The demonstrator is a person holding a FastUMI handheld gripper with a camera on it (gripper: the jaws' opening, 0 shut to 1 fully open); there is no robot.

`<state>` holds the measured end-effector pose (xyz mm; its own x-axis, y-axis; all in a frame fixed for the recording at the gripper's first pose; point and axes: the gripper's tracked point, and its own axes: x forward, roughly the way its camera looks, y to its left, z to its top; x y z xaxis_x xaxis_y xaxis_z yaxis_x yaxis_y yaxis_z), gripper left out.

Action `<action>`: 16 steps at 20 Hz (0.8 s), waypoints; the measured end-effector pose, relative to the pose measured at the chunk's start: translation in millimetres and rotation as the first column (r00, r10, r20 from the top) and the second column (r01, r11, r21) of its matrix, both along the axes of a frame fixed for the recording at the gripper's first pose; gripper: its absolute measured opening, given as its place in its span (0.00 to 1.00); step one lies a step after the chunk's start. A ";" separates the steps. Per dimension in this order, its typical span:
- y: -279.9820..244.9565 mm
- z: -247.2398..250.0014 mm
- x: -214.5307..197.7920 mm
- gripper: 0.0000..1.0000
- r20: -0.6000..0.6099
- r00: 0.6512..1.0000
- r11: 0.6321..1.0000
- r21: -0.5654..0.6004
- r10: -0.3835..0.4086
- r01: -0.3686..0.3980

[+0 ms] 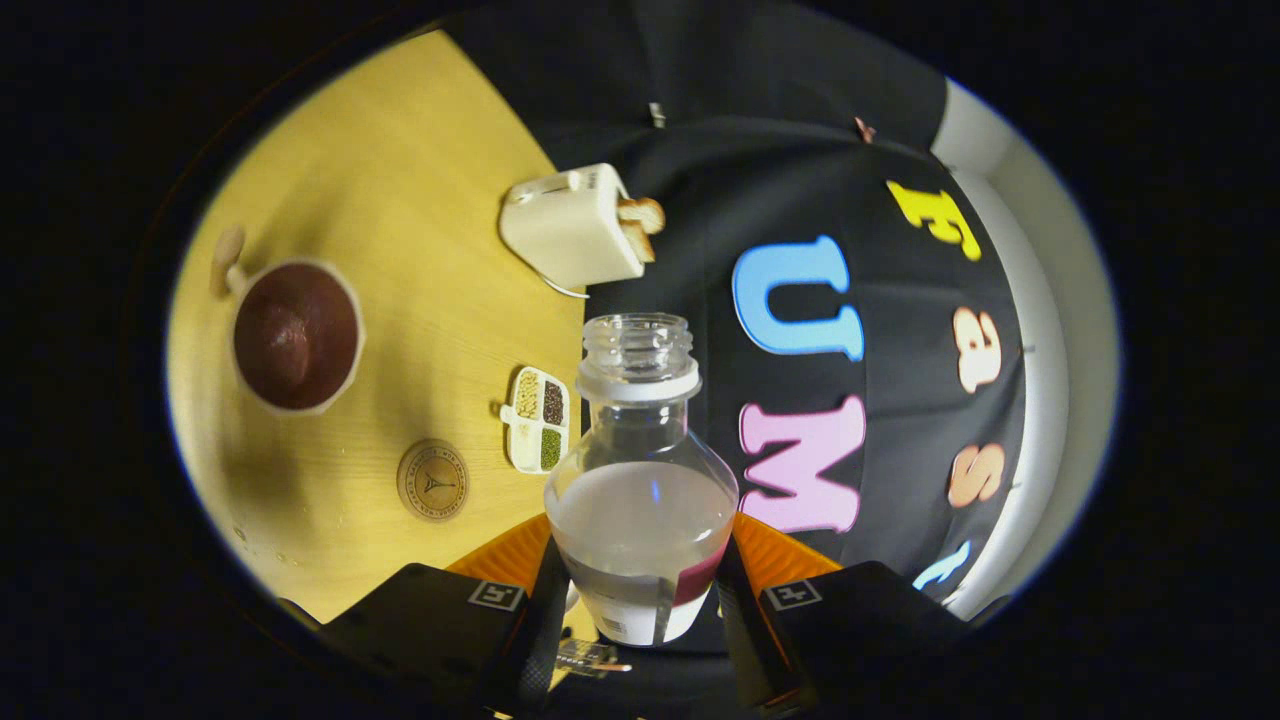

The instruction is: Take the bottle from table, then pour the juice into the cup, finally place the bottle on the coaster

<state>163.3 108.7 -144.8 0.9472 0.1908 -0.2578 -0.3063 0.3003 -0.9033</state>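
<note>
Clear plastic bottle [640, 470], uncapped, part full of pale liquid: sits between the fingers, both pressing its lower body. Gripper [640, 590]: clamped on the bottle. Cup [297, 336] with dark contents, round coaster [432, 480]: on the yellow wooden table [400, 180], beyond the fingers, well apart from the bottle.

Uncapped clear bottle [640, 480] w/ juice btwn gripper [640, 590] fingers; cup [297, 336], coaster [432, 480] on table.

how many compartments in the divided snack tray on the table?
4 visible in the tray, a two-by-two grid: pale beans and dark grains at the end nearer the toaster, green beans and an emptier-looking cell nearer the gripper, which is shut on the bottle.
</note>
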 end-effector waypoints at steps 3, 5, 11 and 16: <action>-17.6 14.0 13.5 0.71 -0.095 0.989 0.968 0.210 -0.116 0.134; -20.5 5.9 15.5 0.72 -0.205 0.968 0.912 0.353 -0.144 0.210; -26.8 -37.5 38.7 0.72 -0.437 0.892 0.615 0.674 -0.117 0.410; -6.4 -67.1 65.5 0.72 -0.469 0.883 0.356 0.821 -0.025 0.446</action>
<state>228.8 102.2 -211.9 0.8837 0.2846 -0.3715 -0.2686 0.9585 0.0955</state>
